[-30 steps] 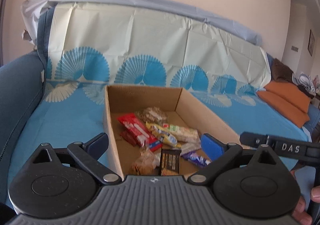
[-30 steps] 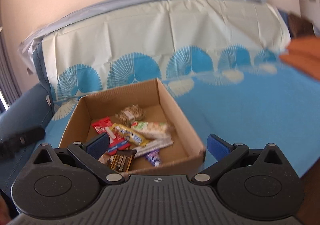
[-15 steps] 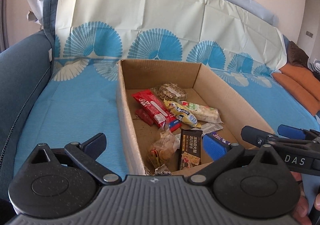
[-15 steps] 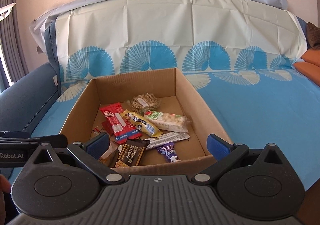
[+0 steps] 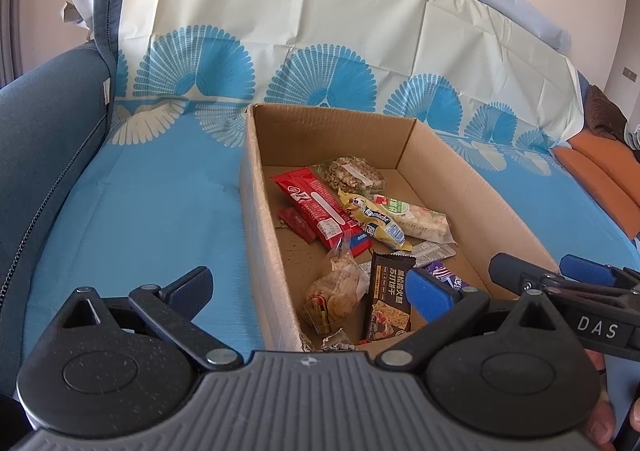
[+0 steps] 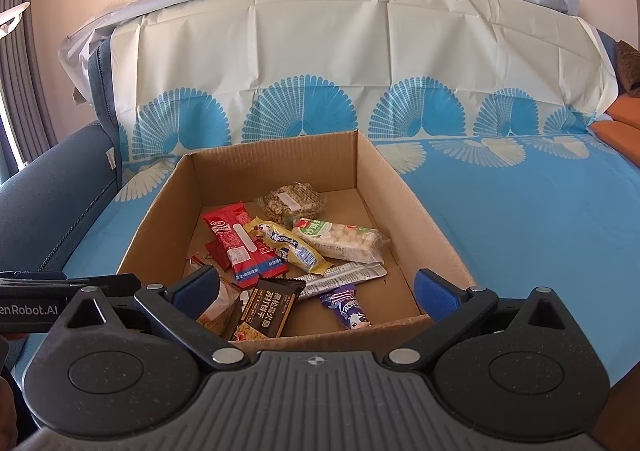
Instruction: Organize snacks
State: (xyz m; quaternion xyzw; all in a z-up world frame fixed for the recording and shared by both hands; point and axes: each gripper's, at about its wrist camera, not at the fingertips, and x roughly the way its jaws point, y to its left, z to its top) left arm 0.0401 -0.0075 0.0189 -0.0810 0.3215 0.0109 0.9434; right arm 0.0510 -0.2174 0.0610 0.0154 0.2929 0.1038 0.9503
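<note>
An open cardboard box (image 5: 262, 235) (image 6: 404, 187) sits on a blue patterned sofa cover and holds several snack packs: a red pack (image 5: 320, 207) (image 6: 236, 241), a yellow pack (image 5: 376, 221) (image 6: 288, 243), a white-green rice cracker pack (image 6: 340, 237), a granola pack (image 5: 350, 175) (image 6: 294, 199), a dark brown cracker bar (image 5: 390, 297) (image 6: 266, 309), a purple candy (image 6: 348, 309) and a clear bag of biscuits (image 5: 340, 289). My left gripper (image 5: 306, 287) is open, straddling the box's near left wall. My right gripper (image 6: 316, 289) is open over the box's near edge. Both are empty.
The dark blue sofa armrest (image 5: 44, 139) (image 6: 52, 187) rises at the left. Orange cushions (image 5: 600, 171) (image 6: 624, 119) lie at the far right. The sofa back, covered with a pale sheet (image 6: 360, 51), stands behind the box. My right gripper's body shows in the left wrist view (image 5: 580, 307).
Both grippers have moved closer to the box and tilted down toward it. The snacks have not moved. Both grippers stay open.
</note>
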